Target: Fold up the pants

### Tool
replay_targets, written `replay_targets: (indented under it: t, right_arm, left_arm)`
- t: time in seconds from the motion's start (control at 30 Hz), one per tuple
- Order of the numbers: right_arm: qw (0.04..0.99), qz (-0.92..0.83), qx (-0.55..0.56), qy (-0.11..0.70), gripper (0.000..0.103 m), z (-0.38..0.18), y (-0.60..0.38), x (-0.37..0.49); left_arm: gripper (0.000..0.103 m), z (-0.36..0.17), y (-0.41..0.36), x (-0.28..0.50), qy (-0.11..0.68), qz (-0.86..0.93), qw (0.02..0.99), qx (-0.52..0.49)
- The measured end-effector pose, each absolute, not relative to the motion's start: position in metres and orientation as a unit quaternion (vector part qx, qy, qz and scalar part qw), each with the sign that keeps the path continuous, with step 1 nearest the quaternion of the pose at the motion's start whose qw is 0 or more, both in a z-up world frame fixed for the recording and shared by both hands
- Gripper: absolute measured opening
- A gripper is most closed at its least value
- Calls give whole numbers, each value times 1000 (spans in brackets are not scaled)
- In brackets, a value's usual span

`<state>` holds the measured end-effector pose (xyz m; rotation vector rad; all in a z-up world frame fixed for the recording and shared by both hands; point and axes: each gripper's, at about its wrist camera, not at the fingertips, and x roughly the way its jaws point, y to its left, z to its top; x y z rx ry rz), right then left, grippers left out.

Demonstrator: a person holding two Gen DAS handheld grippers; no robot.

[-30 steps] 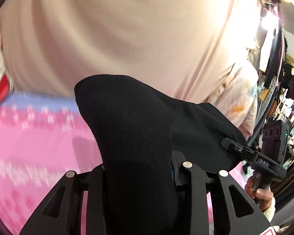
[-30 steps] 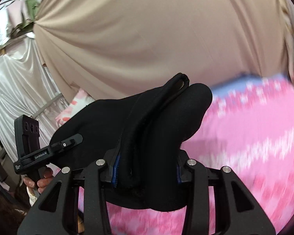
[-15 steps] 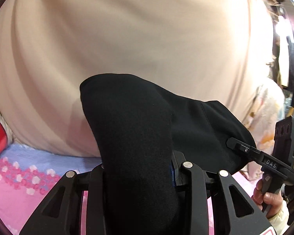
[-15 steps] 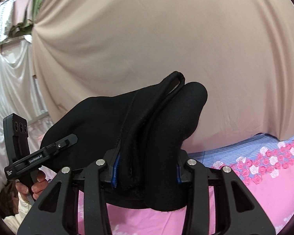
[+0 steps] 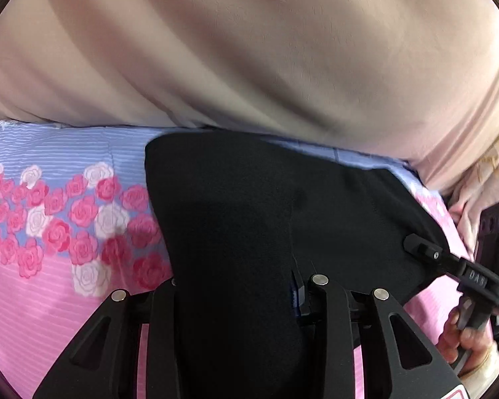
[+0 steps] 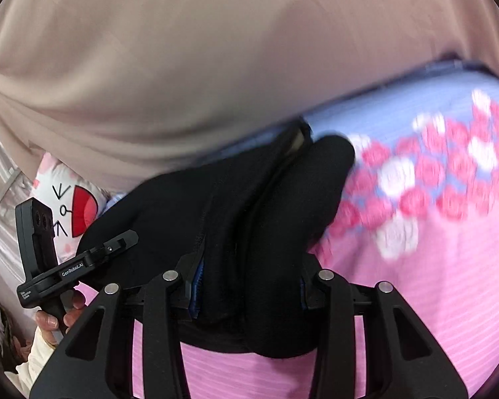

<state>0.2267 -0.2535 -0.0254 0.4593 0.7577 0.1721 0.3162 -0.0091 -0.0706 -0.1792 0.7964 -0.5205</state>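
I'm holding the black pants [image 5: 236, 219] in both tools at once. My left gripper [image 5: 241, 296] is clamping a thick bunched fold of the cloth, though its jaws are easing apart a touch with the fabric packed between them. The fold is rising out of the jaws and bulging up and forward, hiding the fingertips completely. From there the pants are stretching off to the right, toward my other tool, whose body I'm seeing at the right edge with my right hand [image 5: 465, 342] wrapped around its handle.

My right gripper [image 6: 249, 286] is gripping its own bundle, and here I'm seeing two rolls side by side between the jaws: a seamed edge on the left and a rounded lump on the right, poking forward past the fingers. The cloth is spreading left from there toward my left hand [image 6: 55, 319] and its tool.

Under all of it the pink bedsheet [image 6: 432, 299] is lying with its band of roses and a pale blue stripe beyond. The pants are hanging just above it, and whether they're touching it I can't tell. A beige curtain [image 5: 249, 50] is filling the back. A cartoon pillow [image 6: 66, 196] is peeking out far left in my right view.
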Motion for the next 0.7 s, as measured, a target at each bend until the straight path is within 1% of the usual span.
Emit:
replay_targets:
  t: [0.07, 0.17, 0.2, 0.23, 0.27, 0.3, 0.33, 0.37, 0.43, 0.47, 0.53, 0.6, 0.67, 0.7]
  right_arm:
    - [895, 87, 233, 370, 40, -25, -255, 223]
    - [898, 84, 222, 372, 41, -26, -255, 222]
    - [892, 76, 219, 388, 48, -35, -257, 225]
    - [883, 73, 225, 405, 60, -42, -259, 231]
    - [869, 81, 255, 415, 61, -49, -267, 231]
    - [859, 87, 293, 410, 62, -47, -280, 225]
    - [858, 81, 302, 407, 65, -42, -287, 218]
    - [863, 72, 303, 398, 65, -35, -293, 206]
    - [887, 31, 291, 358, 65, -10, -308, 169]
    - [897, 14, 276, 344, 62, 2, -311, 155]
    - [916, 8, 230, 330, 44, 31, -298, 142]
    - [924, 30, 193, 328, 40, 53, -267, 156]
    - [926, 68, 178, 326, 40, 64, -232, 187]
    - [927, 81, 166, 328, 40, 66, -211, 209]
  left_arm:
    - [32, -71, -6, 312, 381, -256, 884, -86]
    - [34, -71, -6, 307, 382, -258, 883, -87]
    - [43, -74, -1, 307, 389, -256, 881, -87]
    - [60, -82, 0, 312, 406, -248, 876, -84]
    - [67, -88, 2, 315, 416, -237, 874, -82]
    - [83, -94, 10, 317, 417, -225, 876, -90]
    - [84, -94, 28, 310, 415, -213, 877, -116]
    - [83, -94, 42, 308, 416, -216, 873, -134]
    - [83, -81, 79, 287, 414, -204, 870, -170]
    - [83, -71, 98, 276, 406, -183, 878, -179]
    - [83, -49, 125, 263, 380, -147, 893, -193]
    - [83, -19, 128, 262, 348, -133, 904, -208]
    - [84, 8, 104, 272, 321, -138, 916, -195]
    - [87, 15, 91, 282, 320, -135, 919, -187]
